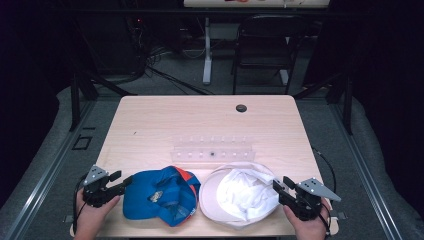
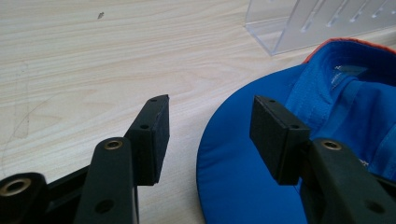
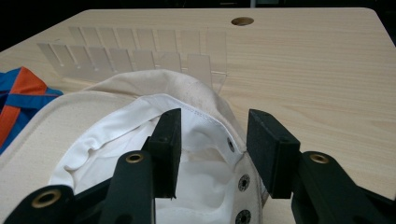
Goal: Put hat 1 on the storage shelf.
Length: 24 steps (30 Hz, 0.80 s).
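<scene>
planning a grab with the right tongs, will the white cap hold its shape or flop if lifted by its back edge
Probably floppy: the white cap lies upside down with its lining creased and slumped, so the crown would likely sag. The right tongs stand open astride the thin back edge by the snaps; soft cloth should pinch easily. It looks light and unlikely to roll.

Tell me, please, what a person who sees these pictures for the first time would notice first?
Two caps lying upside down at the table's near edge: a blue cap with orange trim on the left and a white cap on the right. An open gripper flanks each: the left gripper by the blue cap, the right gripper at the white cap's rim. Behind them stands a clear plastic rack.
</scene>
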Each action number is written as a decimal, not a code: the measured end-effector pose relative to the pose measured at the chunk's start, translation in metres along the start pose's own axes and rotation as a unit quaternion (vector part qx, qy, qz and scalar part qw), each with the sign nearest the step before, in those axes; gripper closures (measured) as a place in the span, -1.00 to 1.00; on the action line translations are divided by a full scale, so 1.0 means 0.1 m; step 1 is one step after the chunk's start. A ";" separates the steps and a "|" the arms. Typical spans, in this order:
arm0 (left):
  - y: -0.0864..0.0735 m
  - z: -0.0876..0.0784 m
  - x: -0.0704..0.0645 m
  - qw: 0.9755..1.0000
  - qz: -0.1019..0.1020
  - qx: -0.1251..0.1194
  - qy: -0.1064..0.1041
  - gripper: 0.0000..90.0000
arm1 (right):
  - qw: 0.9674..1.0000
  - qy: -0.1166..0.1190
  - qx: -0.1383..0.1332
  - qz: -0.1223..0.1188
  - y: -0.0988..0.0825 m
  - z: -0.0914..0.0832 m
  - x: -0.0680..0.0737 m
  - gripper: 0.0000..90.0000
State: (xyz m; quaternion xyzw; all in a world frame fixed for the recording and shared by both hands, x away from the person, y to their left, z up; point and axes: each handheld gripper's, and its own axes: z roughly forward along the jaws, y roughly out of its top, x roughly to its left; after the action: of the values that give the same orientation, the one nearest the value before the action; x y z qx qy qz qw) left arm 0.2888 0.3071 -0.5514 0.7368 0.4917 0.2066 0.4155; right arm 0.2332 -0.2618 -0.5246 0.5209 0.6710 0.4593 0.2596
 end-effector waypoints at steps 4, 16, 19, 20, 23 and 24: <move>-0.01 -0.02 0.00 1.000 -0.006 -0.009 -0.022 0.09 | 1.000 -0.011 0.013 -0.011 0.06 0.01 0.04 0.24; -0.03 0.00 -0.09 0.999 0.004 0.003 -0.034 0.16 | 0.987 -0.018 0.157 0.001 0.51 0.04 -0.06 0.16; -0.03 0.01 -0.07 1.000 -0.001 0.004 -0.030 0.15 | 0.979 -0.022 0.204 0.005 0.60 0.07 -0.11 0.14; -0.03 0.01 -0.07 1.000 -0.001 0.004 -0.030 0.15 | 0.979 -0.022 0.204 0.005 0.60 0.07 -0.11 0.14; -0.03 0.01 -0.06 0.999 -0.008 0.005 -0.031 0.15 | 0.970 -0.006 0.244 0.013 0.68 0.12 -0.15 0.14; -0.03 0.01 -0.06 0.999 -0.008 0.005 -0.031 0.14 | 0.970 -0.006 0.244 0.013 0.68 0.12 -0.15 0.14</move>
State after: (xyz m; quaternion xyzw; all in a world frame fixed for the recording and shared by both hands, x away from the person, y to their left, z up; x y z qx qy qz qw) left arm 0.2847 0.3019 -0.5540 0.7410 0.4857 0.1782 0.4282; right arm 0.2789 -0.2695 -0.4718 0.5798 0.7546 0.2819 0.1222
